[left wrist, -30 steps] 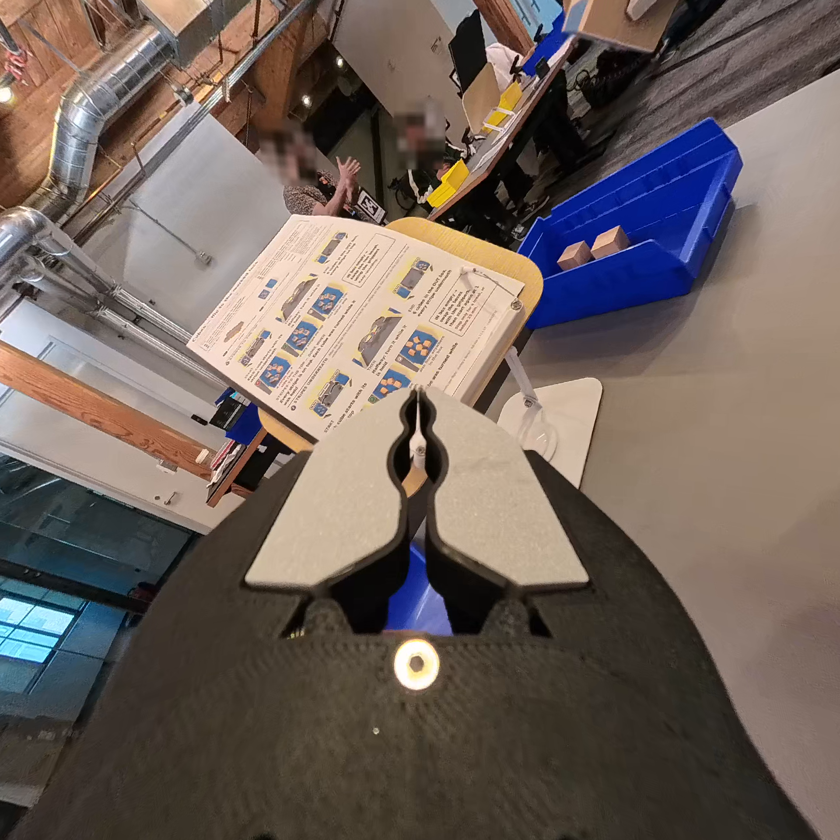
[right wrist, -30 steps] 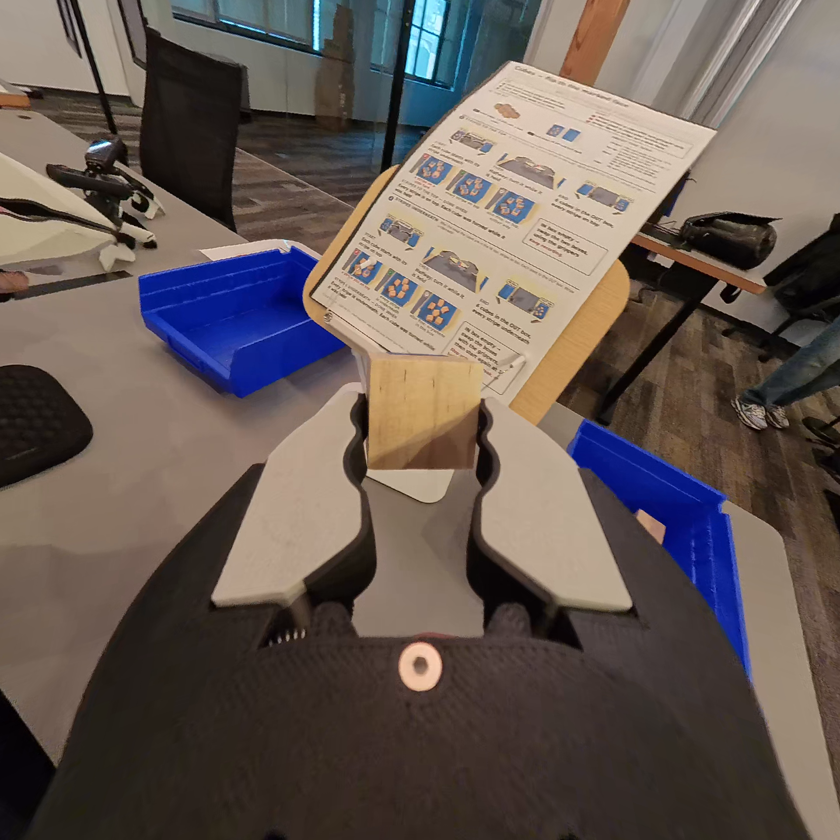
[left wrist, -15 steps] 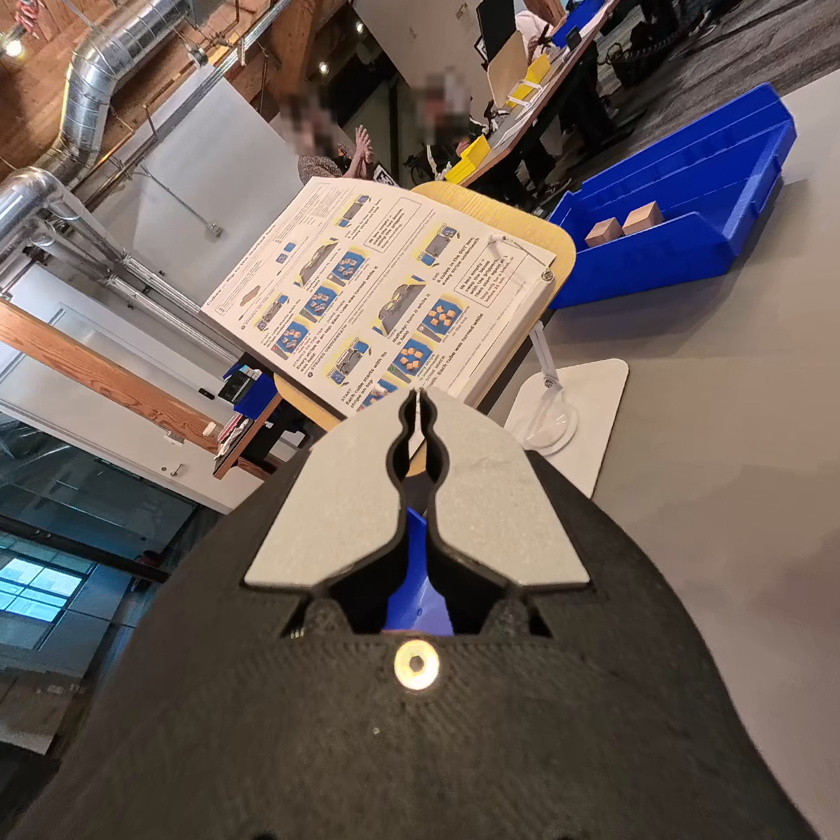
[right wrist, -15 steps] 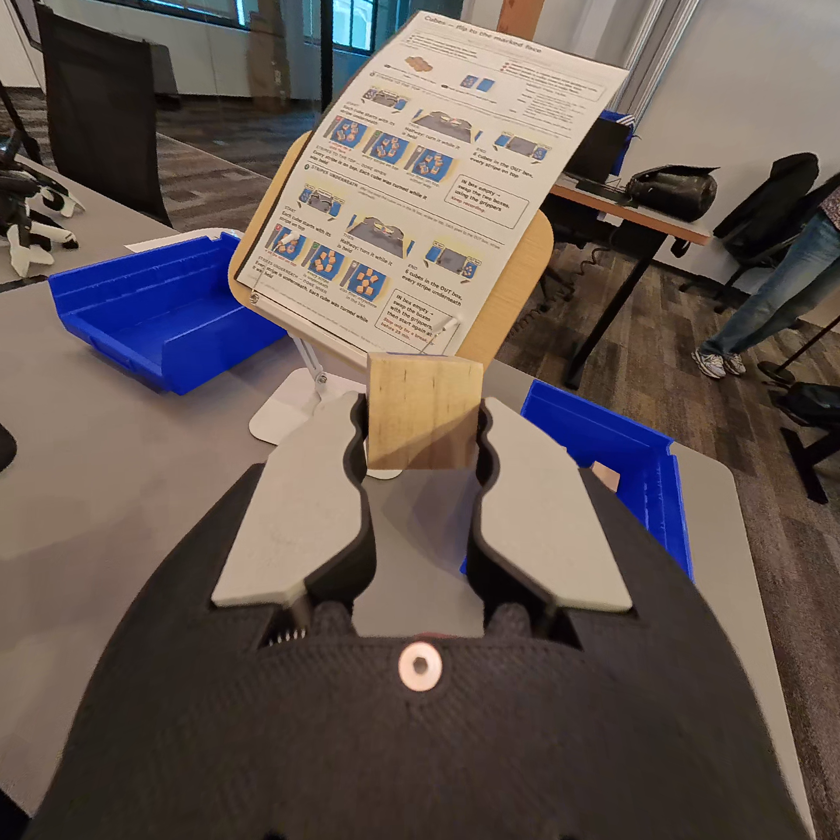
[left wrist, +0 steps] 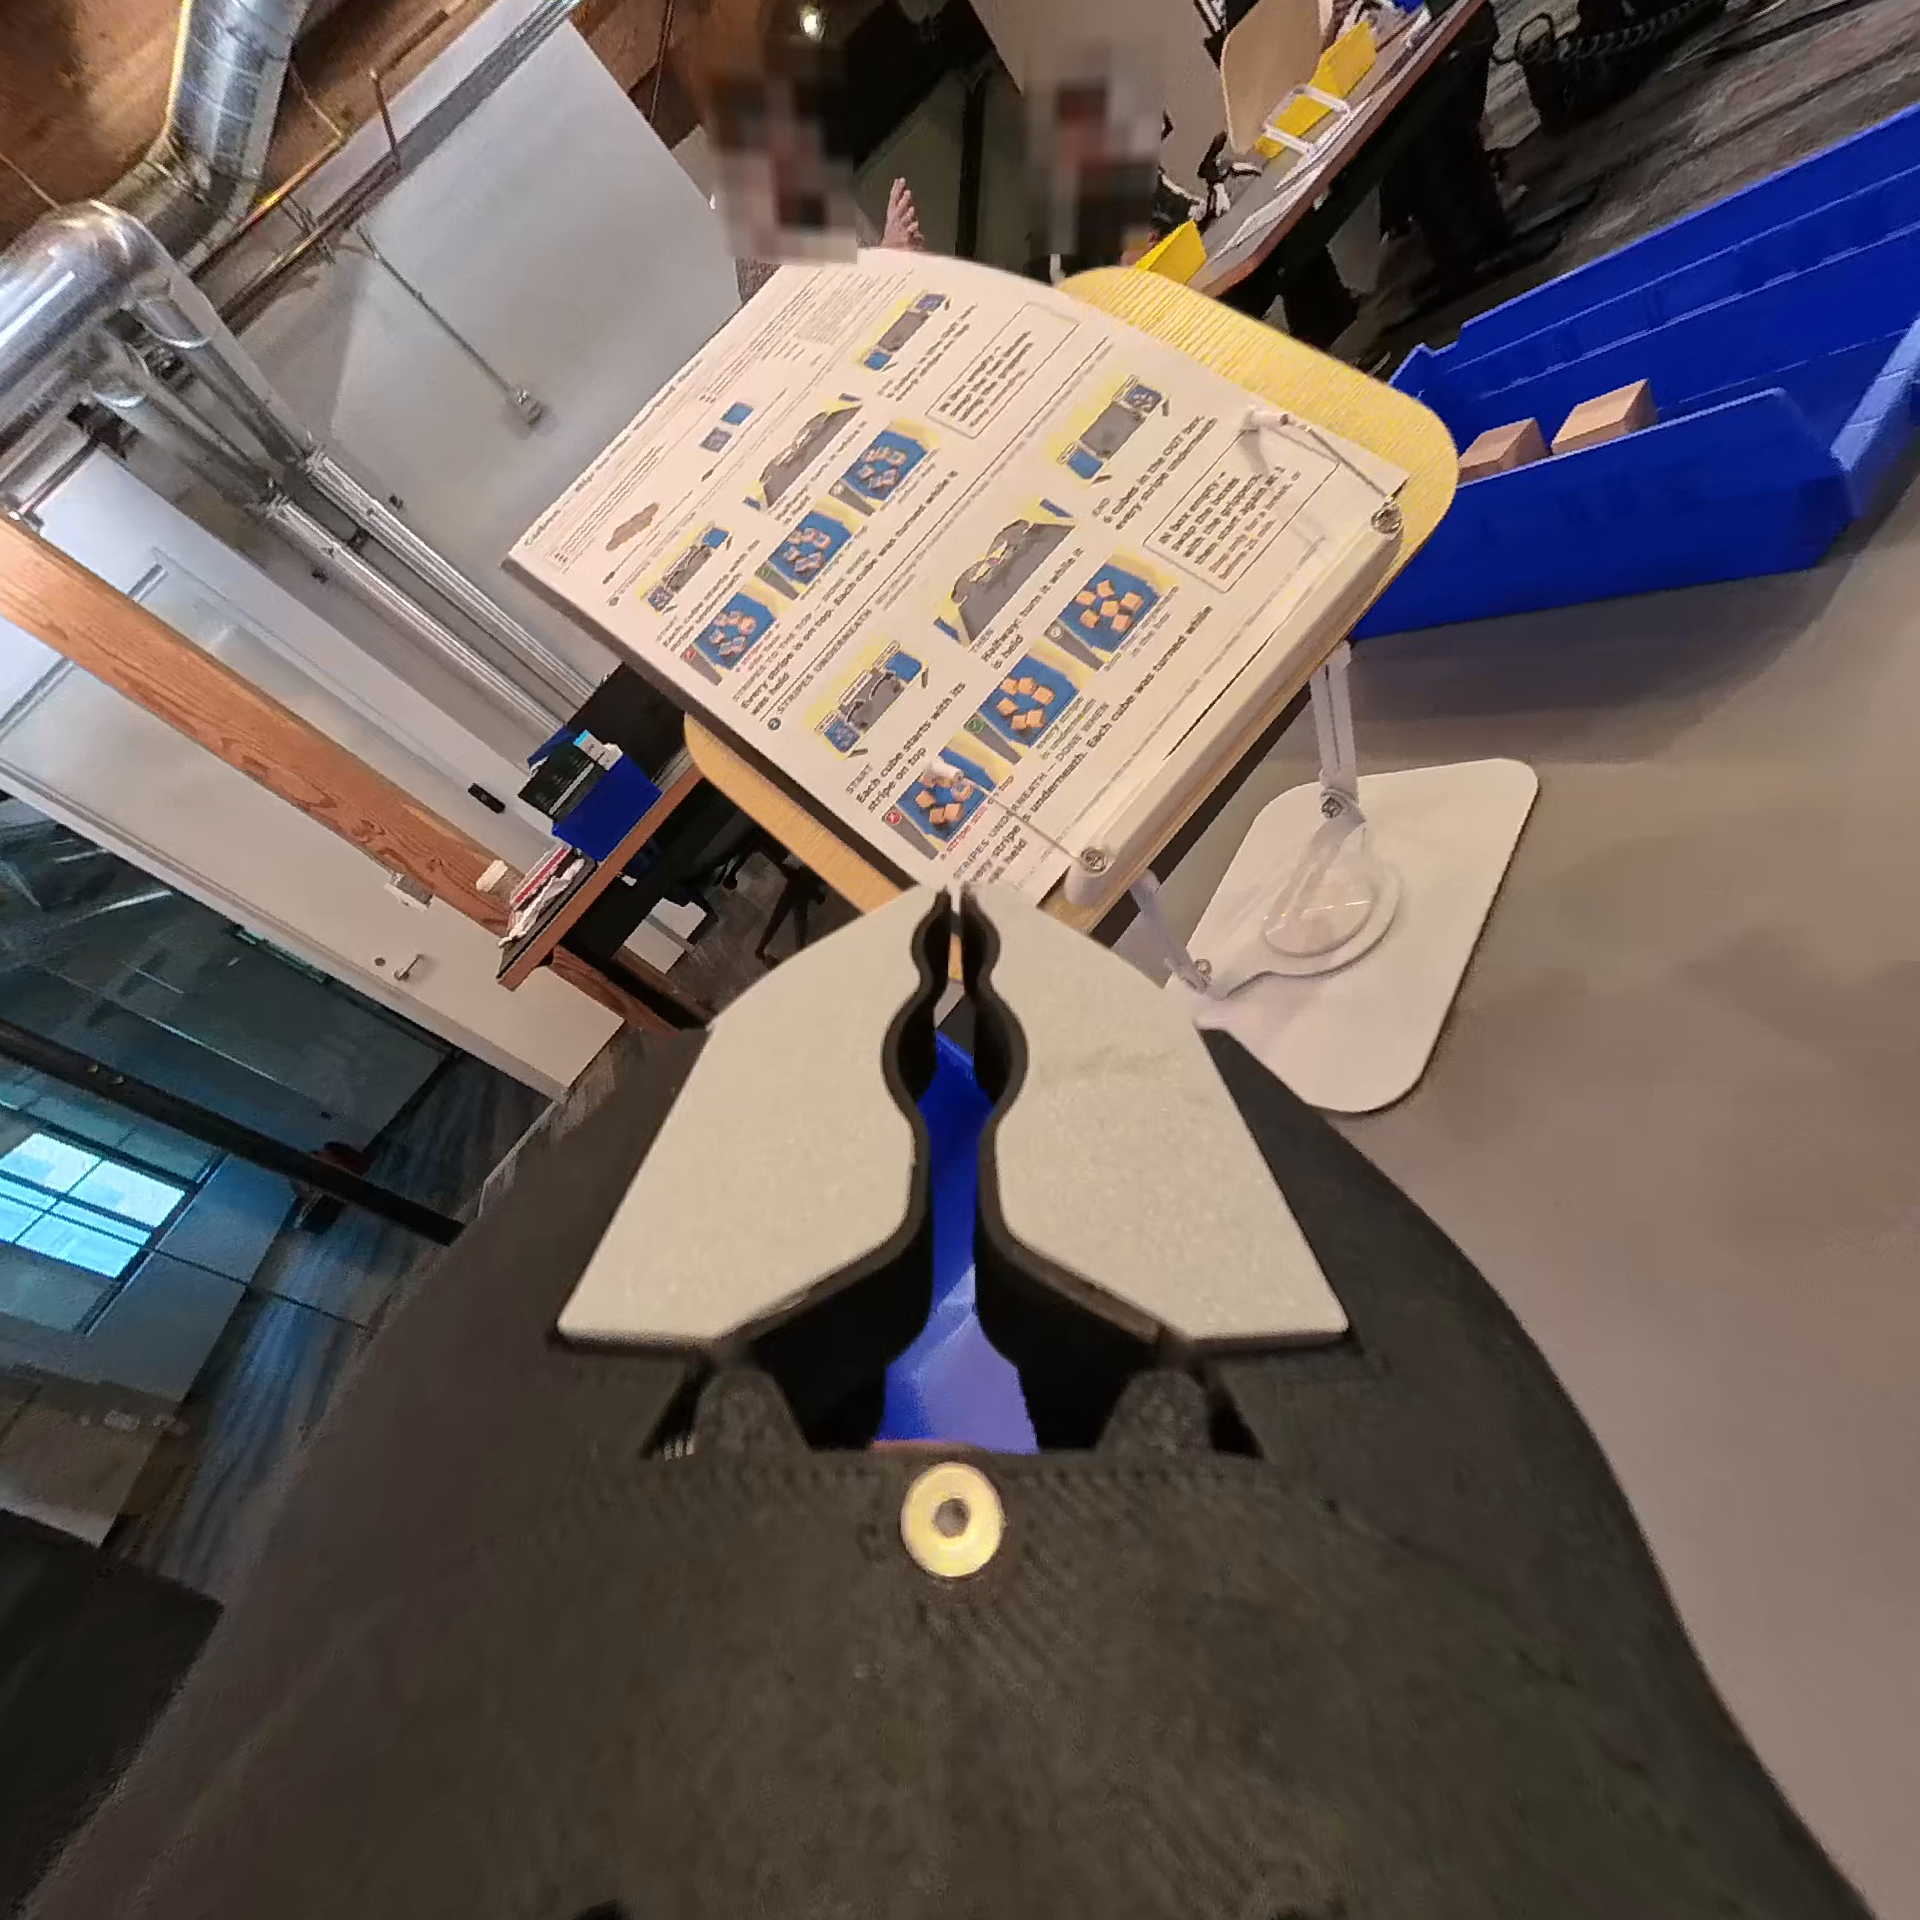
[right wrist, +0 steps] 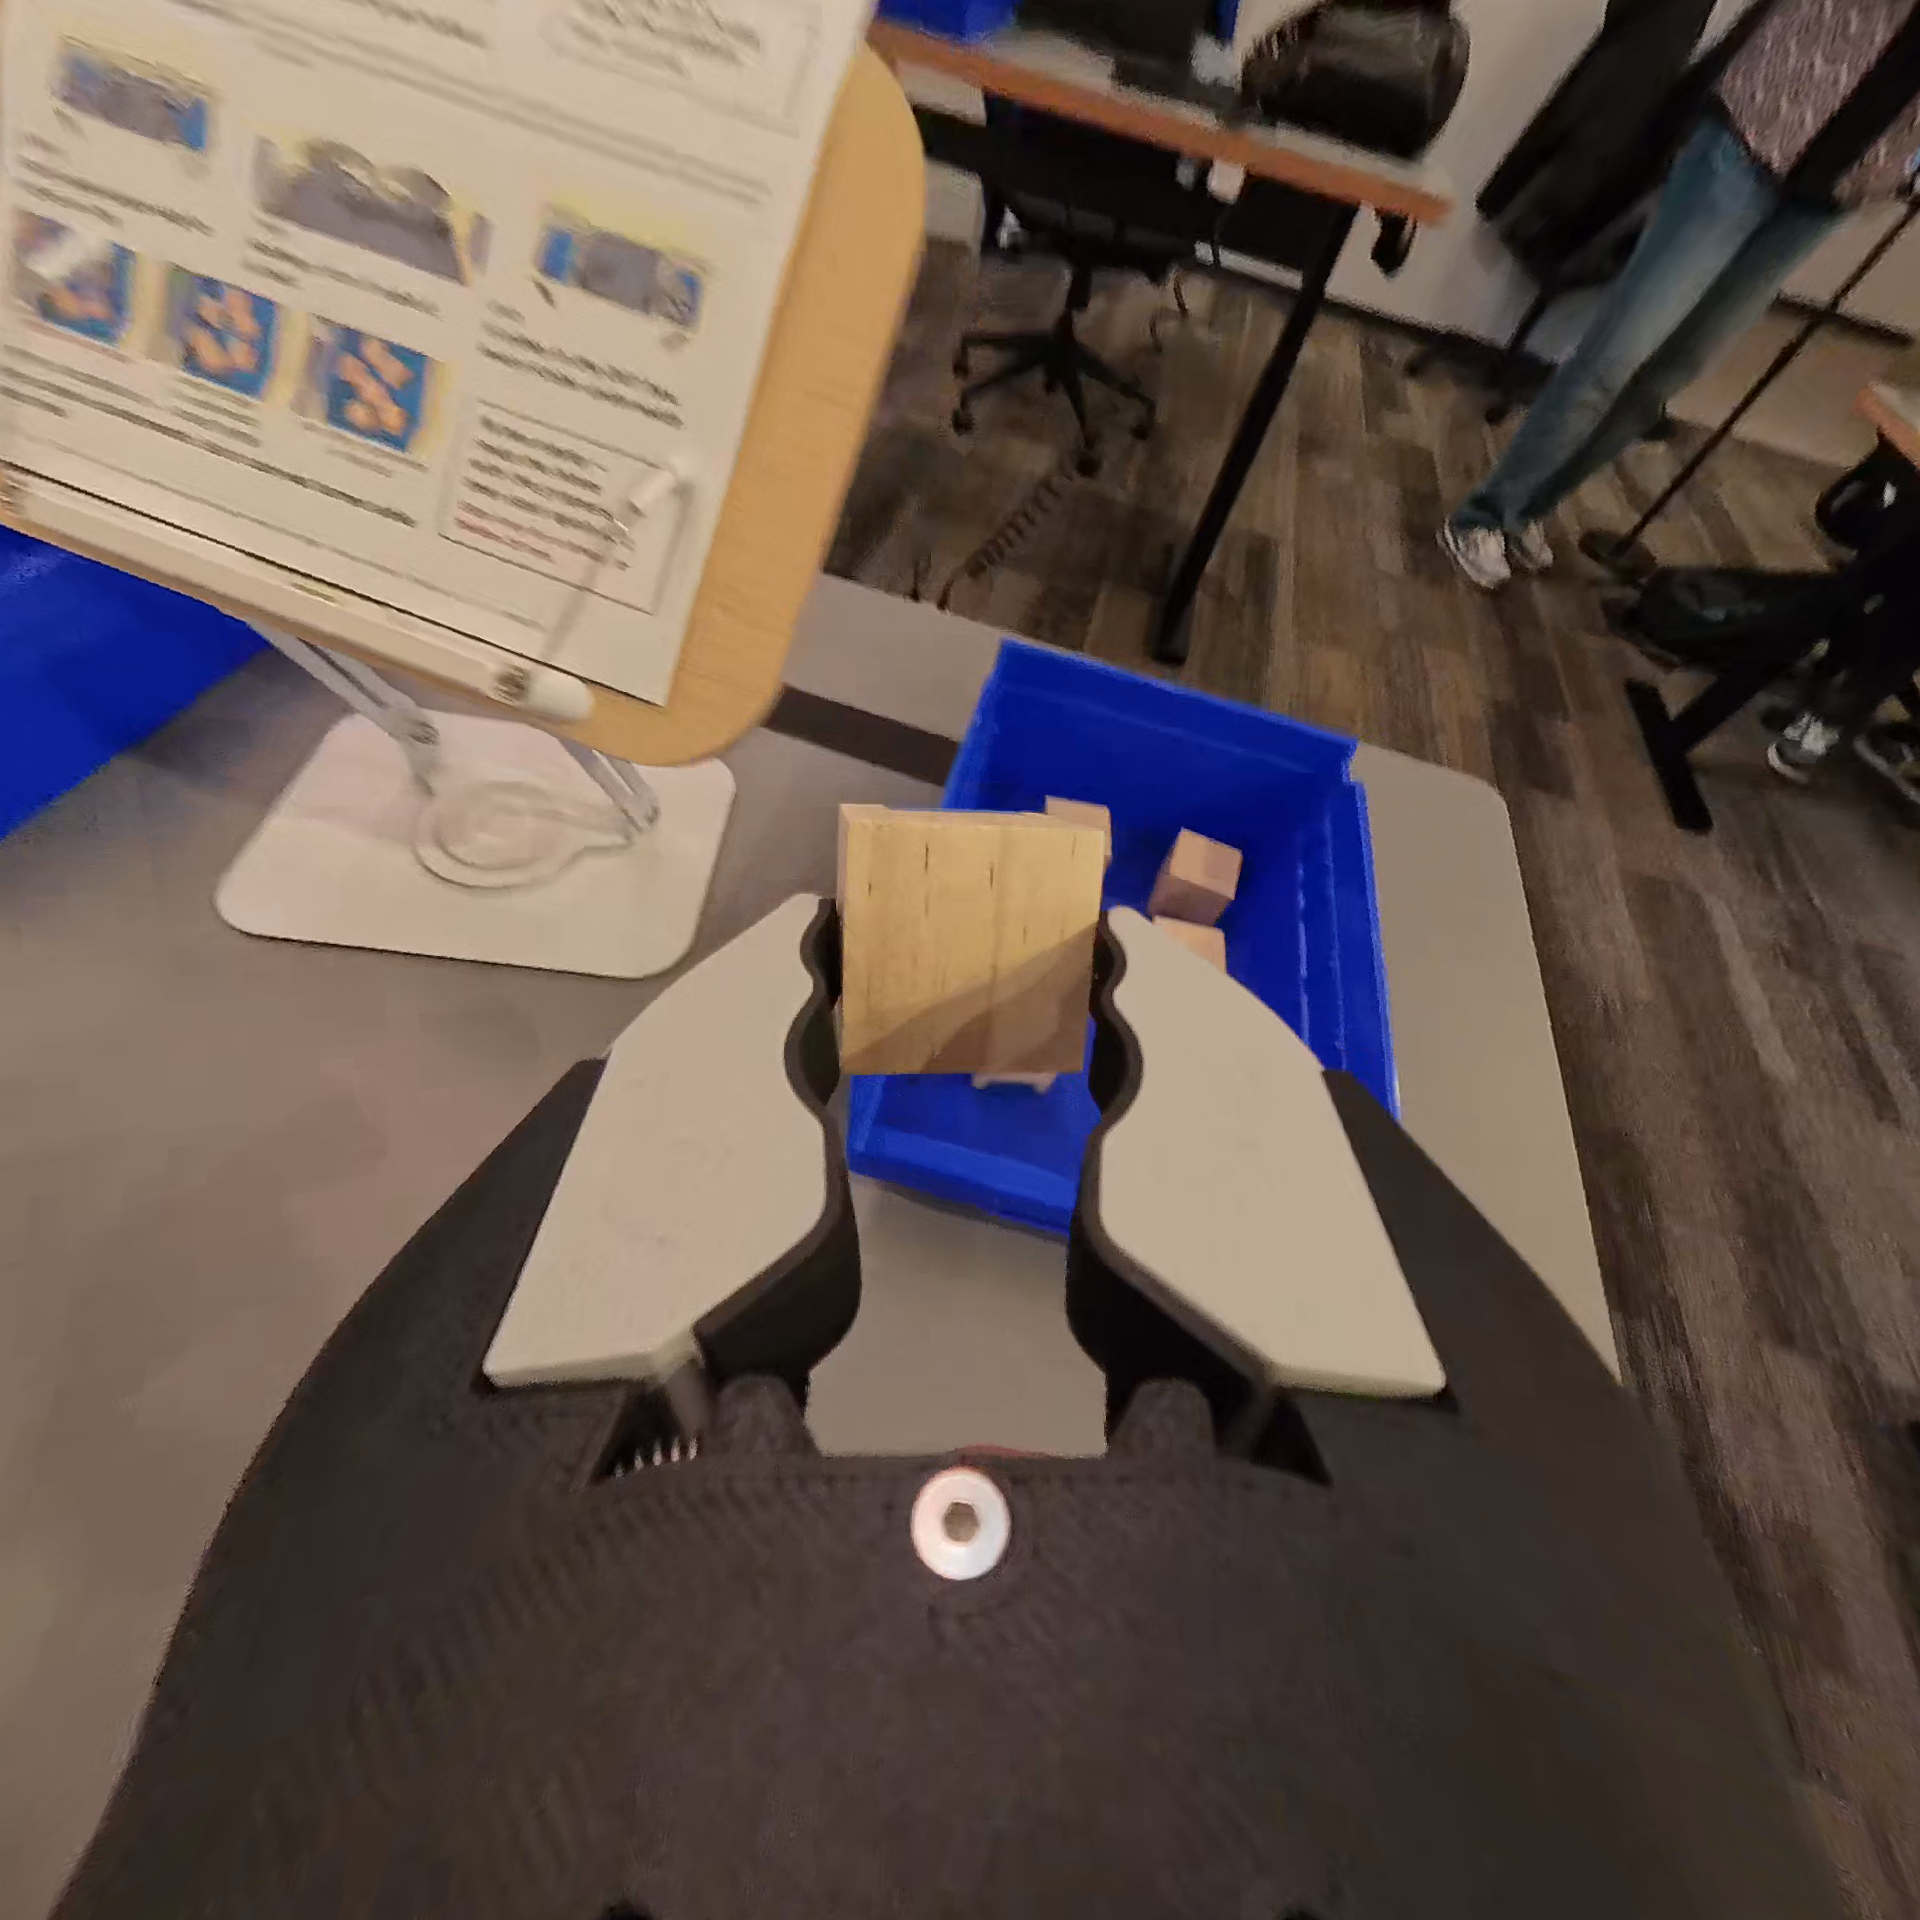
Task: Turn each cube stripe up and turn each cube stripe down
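Note:
My right gripper (right wrist: 966,940) is shut on a plain wooden cube (right wrist: 968,945); both pads press its sides. I hold it in the air above the near end of a blue bin (right wrist: 1340,904) that holds several wooden cubes (right wrist: 1195,878). No stripe shows on the face of the held cube that I can see. My left gripper (left wrist: 954,914) is shut with nothing between its fingertips, tilted and raised over the grey table (left wrist: 1714,1039). In the left wrist view a blue bin (left wrist: 1662,499) at the far right holds two cubes (left wrist: 1605,416).
An instruction sheet on a wooden board (right wrist: 821,416) stands on a white base (right wrist: 478,862) in the middle of the table; it also shows in the left wrist view (left wrist: 987,561). Another blue bin (right wrist: 94,665) lies at the left. People stand beyond the table.
My right gripper has swung right and tipped downward with the cube, from facing the instruction board to over the blue bin with cubes. My left gripper shifted slightly and stayed shut.

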A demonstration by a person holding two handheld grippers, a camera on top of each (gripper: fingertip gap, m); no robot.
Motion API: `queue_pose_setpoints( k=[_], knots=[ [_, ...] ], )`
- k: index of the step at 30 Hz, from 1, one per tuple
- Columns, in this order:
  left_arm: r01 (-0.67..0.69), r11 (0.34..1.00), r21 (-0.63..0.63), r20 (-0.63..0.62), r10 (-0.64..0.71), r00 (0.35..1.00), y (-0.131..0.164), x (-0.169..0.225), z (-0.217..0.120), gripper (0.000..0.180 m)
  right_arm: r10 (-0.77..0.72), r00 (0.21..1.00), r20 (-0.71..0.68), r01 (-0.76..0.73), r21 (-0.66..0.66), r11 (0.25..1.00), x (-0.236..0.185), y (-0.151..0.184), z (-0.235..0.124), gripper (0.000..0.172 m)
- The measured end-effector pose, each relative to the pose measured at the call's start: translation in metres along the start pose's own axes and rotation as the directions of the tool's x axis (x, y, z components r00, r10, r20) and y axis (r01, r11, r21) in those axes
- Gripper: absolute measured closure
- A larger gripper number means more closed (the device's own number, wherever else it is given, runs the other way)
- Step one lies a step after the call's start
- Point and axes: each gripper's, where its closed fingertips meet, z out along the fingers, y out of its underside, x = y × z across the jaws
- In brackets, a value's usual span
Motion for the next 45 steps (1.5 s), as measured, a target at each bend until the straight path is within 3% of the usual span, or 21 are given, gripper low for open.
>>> queue_pose_setpoints(
  k=[1,9,14,19,27,34,40,45],
  knots=[
    [0.008,1.0,-0.003,0.001,-0.008,1.0,0.003,-0.002,0.0,0.179,0.012,1.0,-0.009,-0.012,-0.03,0.999,0.008,0.006,0.007,0.125],
    [0.052,0.998,-0.032,0.006,-0.052,0.999,0.027,-0.01,0.004,0.179,0.105,0.989,-0.1,-0.13,-0.288,0.949,0.071,0.083,0.082,0.126],
    [0.071,0.996,-0.054,0.011,-0.071,0.997,0.04,-0.014,0.006,0.179,0.165,0.982,-0.096,-0.191,-0.45,0.872,0.086,0.139,0.125,0.125],
    [0.096,0.993,-0.066,0.013,-0.095,0.995,0.05,-0.018,0.007,0.179,0.144,0.984,-0.108,-0.18,-0.552,0.814,0.096,0.165,0.149,0.125],
    [0.111,0.99,-0.085,0.01,-0.111,0.994,0.061,-0.018,0.01,0.178,0.123,0.986,-0.112,-0.166,-0.684,0.711,0.101,0.194,0.163,0.125],
    [0.113,0.989,-0.096,0.006,-0.113,0.994,0.064,-0.017,0.011,0.178,0.128,0.986,-0.111,-0.168,-0.721,0.672,0.103,0.207,0.171,0.125],
    [0.111,0.989,-0.097,0.003,-0.111,0.994,0.062,-0.016,0.011,0.178,0.145,0.985,-0.099,-0.171,-0.729,0.663,0.102,0.213,0.174,0.12],
    [0.108,0.99,-0.096,0.005,-0.108,0.994,0.06,-0.017,0.01,0.178,0.14,0.986,-0.087,-0.161,-0.675,0.72,0.103,0.182,0.159,0.112]
  ],
)
